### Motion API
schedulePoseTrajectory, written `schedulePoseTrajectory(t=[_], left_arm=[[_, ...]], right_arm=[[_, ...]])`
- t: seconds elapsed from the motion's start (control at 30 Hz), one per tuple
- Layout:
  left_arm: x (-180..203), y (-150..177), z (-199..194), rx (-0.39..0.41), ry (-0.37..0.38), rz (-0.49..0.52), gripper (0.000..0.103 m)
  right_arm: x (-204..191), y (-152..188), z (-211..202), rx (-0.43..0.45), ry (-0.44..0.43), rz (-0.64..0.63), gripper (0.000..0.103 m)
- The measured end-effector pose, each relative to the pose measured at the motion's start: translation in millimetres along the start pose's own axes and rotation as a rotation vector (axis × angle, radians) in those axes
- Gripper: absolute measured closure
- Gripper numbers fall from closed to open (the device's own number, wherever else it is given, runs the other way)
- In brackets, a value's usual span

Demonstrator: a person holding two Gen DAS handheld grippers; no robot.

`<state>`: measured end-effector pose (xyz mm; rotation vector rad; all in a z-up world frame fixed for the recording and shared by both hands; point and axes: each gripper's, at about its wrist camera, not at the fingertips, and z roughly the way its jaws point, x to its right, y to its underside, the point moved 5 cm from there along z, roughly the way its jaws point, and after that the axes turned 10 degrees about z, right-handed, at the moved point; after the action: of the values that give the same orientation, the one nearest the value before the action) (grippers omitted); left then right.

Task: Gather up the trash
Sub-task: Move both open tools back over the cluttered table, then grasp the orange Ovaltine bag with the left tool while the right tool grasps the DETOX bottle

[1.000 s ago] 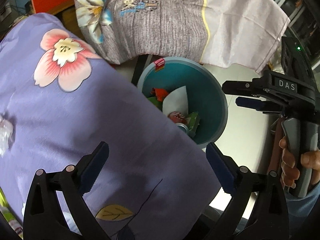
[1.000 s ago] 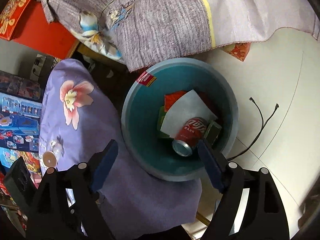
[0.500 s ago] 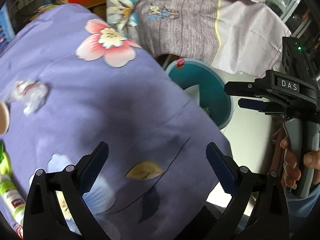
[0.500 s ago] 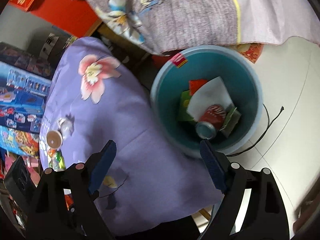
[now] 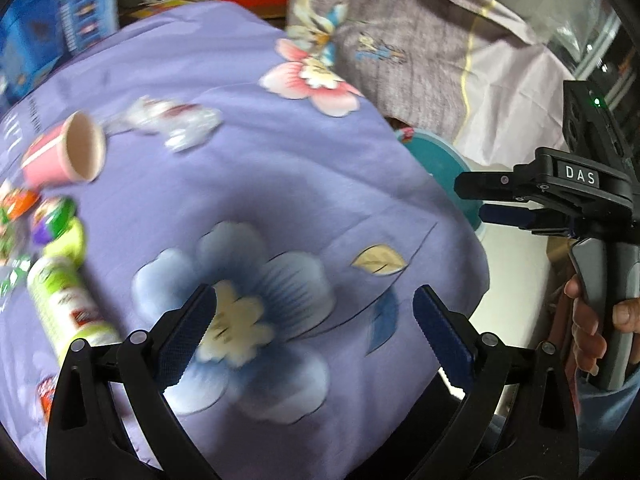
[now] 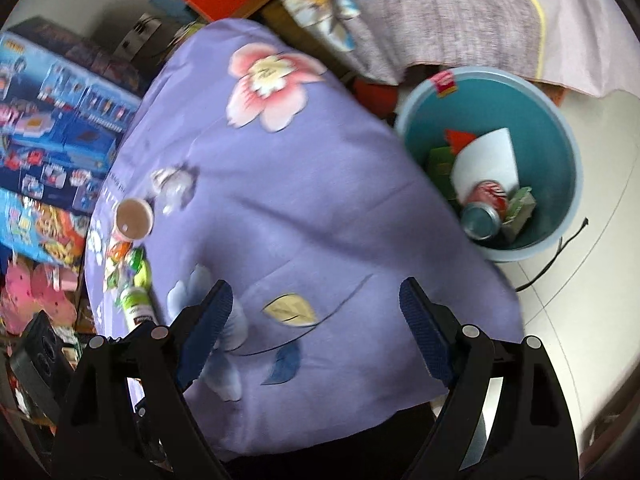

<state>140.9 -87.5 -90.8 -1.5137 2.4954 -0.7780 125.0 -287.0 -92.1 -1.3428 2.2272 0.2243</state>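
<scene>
Trash lies at the left of a table under a purple flowered cloth (image 5: 280,184): a pink paper cup (image 5: 66,152) on its side, a crumpled clear wrapper (image 5: 168,120), a green-and-white bottle (image 5: 68,308) and coloured wrappers (image 5: 52,220). My left gripper (image 5: 312,304) hangs open over the blue flower print, nothing between its fingers. A hand holds my right gripper (image 5: 476,200) beside the table's right edge. In its own view the right gripper (image 6: 316,296) is over the cloth, jaws opening and empty. The teal bin (image 6: 560,128) on the floor holds a red can (image 6: 486,206), white paper and a green carton.
A grey flowered cloth (image 5: 400,40) drapes furniture behind the bin. Stacked toy boxes (image 6: 52,120) stand left of the table. A black cable (image 6: 560,252) lies on the white tiled floor (image 6: 592,320) right of the bin.
Both grippers have moved left from over the bin to over the table. The bin has slid to the right in both views. The cup, bottle and wrappers have come into view.
</scene>
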Motion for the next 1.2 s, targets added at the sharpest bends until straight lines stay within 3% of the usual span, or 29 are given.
schedulePoseTrajectory(t=[0.57, 0.9, 1.2], left_arm=[[-105, 106, -92, 0.121, -0.205, -0.225, 0.004], [-142, 155, -76, 0.059, -0.197, -0.377, 0.004], [-146, 156, -48, 0.019, -0.203, -0.363, 0.004]], right_arm=[[-86, 77, 46, -0.142, 0.003, -0.192, 0.017], [-117, 100, 64, -0.185, 0.018, -0.267, 0.017], [-146, 111, 81, -0.224, 0.018, -0.312, 0.017]])
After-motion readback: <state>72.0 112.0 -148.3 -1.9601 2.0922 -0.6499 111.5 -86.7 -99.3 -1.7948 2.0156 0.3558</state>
